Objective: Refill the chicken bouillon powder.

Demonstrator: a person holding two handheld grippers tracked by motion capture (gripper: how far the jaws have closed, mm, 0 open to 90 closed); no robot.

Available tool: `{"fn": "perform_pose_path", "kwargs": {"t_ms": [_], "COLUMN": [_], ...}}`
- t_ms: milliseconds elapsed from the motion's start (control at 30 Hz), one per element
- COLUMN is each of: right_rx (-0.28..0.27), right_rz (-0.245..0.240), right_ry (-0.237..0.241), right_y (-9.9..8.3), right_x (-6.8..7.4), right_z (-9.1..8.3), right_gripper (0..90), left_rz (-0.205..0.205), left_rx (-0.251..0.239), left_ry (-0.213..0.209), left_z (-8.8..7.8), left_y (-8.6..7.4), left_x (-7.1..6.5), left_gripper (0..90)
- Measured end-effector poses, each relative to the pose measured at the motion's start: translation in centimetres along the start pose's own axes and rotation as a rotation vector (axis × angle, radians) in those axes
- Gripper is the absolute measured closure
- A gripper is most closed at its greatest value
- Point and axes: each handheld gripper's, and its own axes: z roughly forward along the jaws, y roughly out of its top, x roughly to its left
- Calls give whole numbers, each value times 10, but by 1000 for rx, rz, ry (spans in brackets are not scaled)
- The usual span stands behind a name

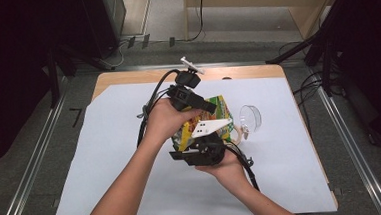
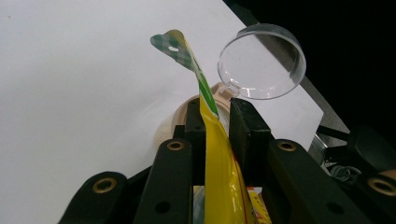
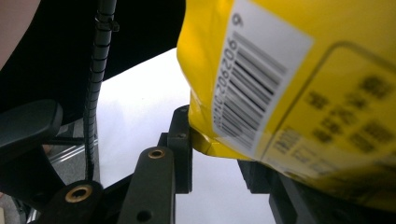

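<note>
Two claws, left and right, one yellow bag, one clear lidded jar, one white sheet.

Lab: tripod legs, floor cables

yellow bag, white barcode label with digits, partly readable "9 902 206 206"

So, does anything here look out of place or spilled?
Nothing looks spilled or damaged. The yellow bag is held off the table between both grippers. The clear lid stands open on its hinge above the beige container, which seems intended.
</note>
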Motion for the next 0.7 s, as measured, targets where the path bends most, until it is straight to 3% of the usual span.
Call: {"fn": "perform_pose_path", "kwargs": {"t_ms": [700], "right_rx": [2], "right_rz": [-16], "right_ry": [-21], "right_y": [-2], "right_x": [1], "right_z": [3], "right_gripper": [706], "left_rz": [7], "left_rx": [-10], "left_ry": [-1], "left_z": [-1], "left_y": [-2], "left_x": [1], "left_gripper": [784]}}
